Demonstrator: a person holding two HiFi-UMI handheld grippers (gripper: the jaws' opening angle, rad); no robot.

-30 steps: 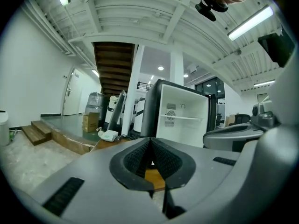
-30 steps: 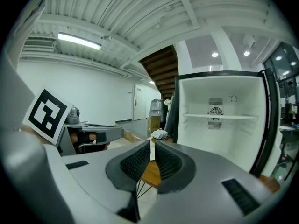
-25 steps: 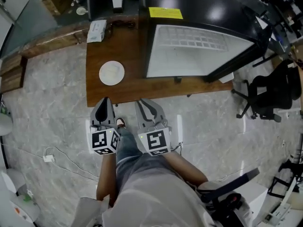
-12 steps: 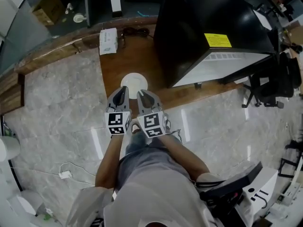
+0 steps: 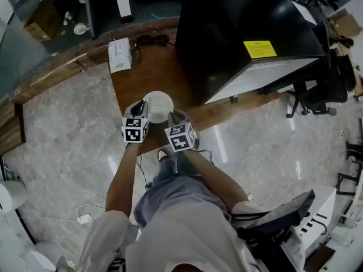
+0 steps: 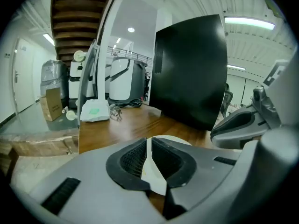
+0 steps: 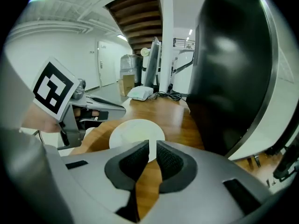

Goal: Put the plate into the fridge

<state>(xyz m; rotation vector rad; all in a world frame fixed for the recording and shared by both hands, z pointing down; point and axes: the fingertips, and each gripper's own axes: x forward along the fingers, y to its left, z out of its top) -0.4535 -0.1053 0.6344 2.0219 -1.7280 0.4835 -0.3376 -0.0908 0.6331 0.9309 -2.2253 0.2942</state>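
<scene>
White, round, shallow plate (image 5: 157, 106) is lying flat on the brown wooden worktop (image 5: 136, 75), near its front edge and just left of the big black box-shaped fridge (image 5: 238, 27). Nothing is resting on it.

Left tongs (image 6: 149, 146) are hovering just beside the plate's left rim. The jaws are pressing almost together with only a slit between them, gripping nothing; the plate is showing through the slit, beyond the tips. Right tongs (image 7: 152, 148) are hovering at the near right rim, likewise clenched and empty.

Handling (judgement): the plate is looking stiff, smooth and glazed, so it is probably slippery against the meshed pads (image 6: 133, 157) and liable to chip or break if dropped. It is probably light enough for one pair of tongs, though a one-sided hold will be levering it downward. As it is lying flat, only the rim is offering a hold. The jaws will be needing to part first, then turn so one goes under the lip and one over. Taking opposite rims with both tongs should be keeping it level.

Writing: yellow rectangular label (image 5: 259, 49) is sitting on the fridge top, print too small to read. White carton with green print (image 5: 119, 54) is lying further back on the worktop, wording unreadable. The cubes' black-and-white markers are carrying patterns only. Cannot tell whether the fridge door is standing open.
</scene>
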